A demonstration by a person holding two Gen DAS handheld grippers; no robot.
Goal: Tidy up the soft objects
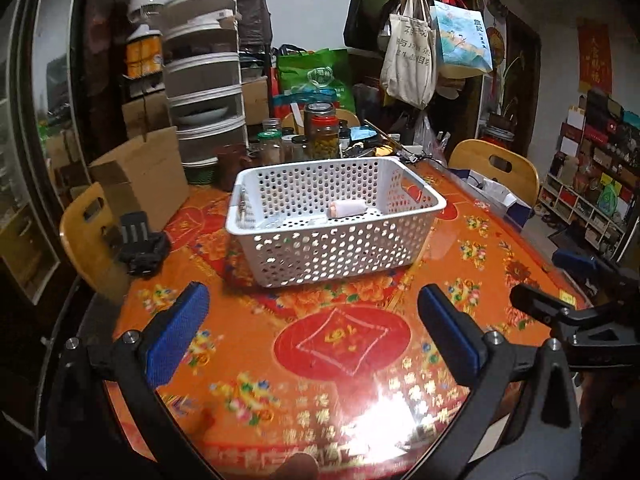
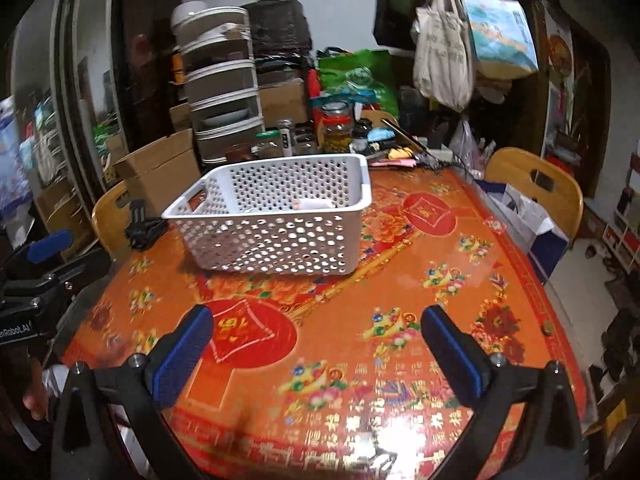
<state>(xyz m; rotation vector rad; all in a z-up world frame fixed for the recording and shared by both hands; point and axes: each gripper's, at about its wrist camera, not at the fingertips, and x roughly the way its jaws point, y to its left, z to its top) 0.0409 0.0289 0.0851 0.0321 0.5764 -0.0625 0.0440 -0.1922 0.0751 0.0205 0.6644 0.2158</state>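
While both grippers hover over the near edge of the round table (image 1: 460, 248), its glossy orange-and-red cloth, patterned with flowers and gold characters, throws back a bright glare. Left gripper (image 1: 314, 334): jaws spread wide apart, blue textured pads on black arms, nothing between them. Right gripper (image 2: 316, 346): same build, jaws also wide apart and empty; from the left wrist view its black frame shows at the right edge. Out in the middle of the table sits the basket (image 1: 280, 256), white hard plastic, rectangular with rounded corners, walls punched with round holes. Inside it, toward the far right, lies a small rolled towel (image 1: 347, 209), soft and pale with a pinkish end, resting on the perforated floor; other pale items beside it are too blurred to name. Left of the basket a black clamp-like thing (image 1: 138, 240) lies at the table edge. Beyond, glass jars (image 1: 320, 132) cluster at the far side, a cardboard box (image 1: 140, 176) stands far left, and cloth bags (image 1: 412, 56) hang above.
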